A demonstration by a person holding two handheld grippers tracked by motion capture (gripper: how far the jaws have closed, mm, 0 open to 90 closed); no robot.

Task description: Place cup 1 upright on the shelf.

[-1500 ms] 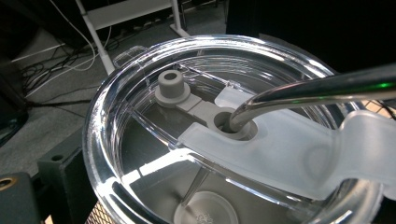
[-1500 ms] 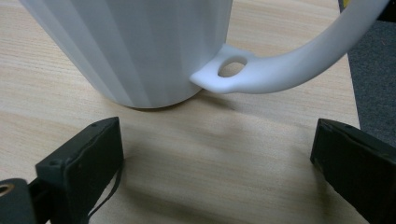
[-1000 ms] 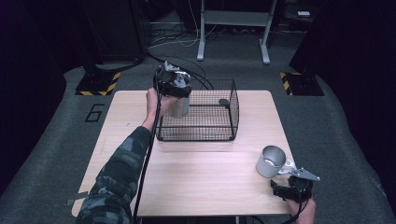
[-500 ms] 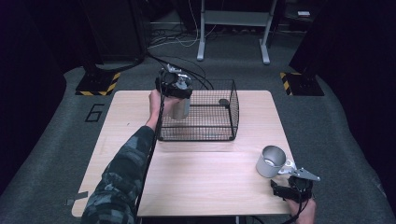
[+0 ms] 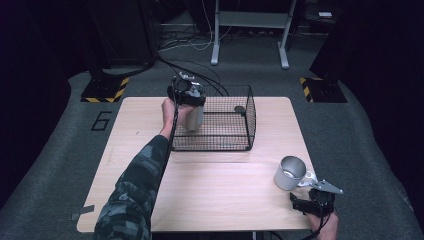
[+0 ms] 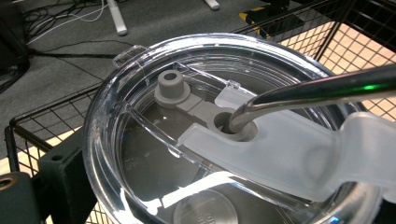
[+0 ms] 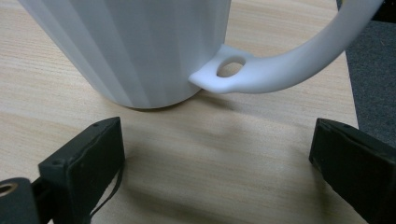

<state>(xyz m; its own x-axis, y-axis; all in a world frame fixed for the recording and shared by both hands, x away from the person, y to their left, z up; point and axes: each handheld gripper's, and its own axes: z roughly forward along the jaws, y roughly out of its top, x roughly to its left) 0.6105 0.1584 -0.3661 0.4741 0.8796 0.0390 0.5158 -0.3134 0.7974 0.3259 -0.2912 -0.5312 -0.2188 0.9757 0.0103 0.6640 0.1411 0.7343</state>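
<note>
My left gripper (image 5: 186, 95) is shut on a steel tumbler (image 5: 194, 118) and holds it upright at the left end of a black wire basket (image 5: 249, 120), its lower part inside the mesh. In the left gripper view the tumbler's clear lid (image 6: 140, 140) is close up, and a metal straw (image 6: 317, 88) passes through a frosted silicone flap. At the table's front right a pale mug (image 5: 289, 172) stands with its handle (image 7: 289, 65) towards my right gripper (image 5: 313, 201). That gripper (image 7: 215, 163) is open, just short of the mug (image 7: 140, 46), with bare wood between its jaws.
A small dark round thing (image 5: 240, 109) lies in the basket's far right corner. The wooden table (image 5: 220, 200) ends just behind my right gripper. Past the table's far edge are cables, a metal stand and yellow-black striped floor blocks (image 5: 106, 91).
My left gripper has sunk slightly with the tumbler at the basket's left end. The right gripper and the mug have not moved.
</note>
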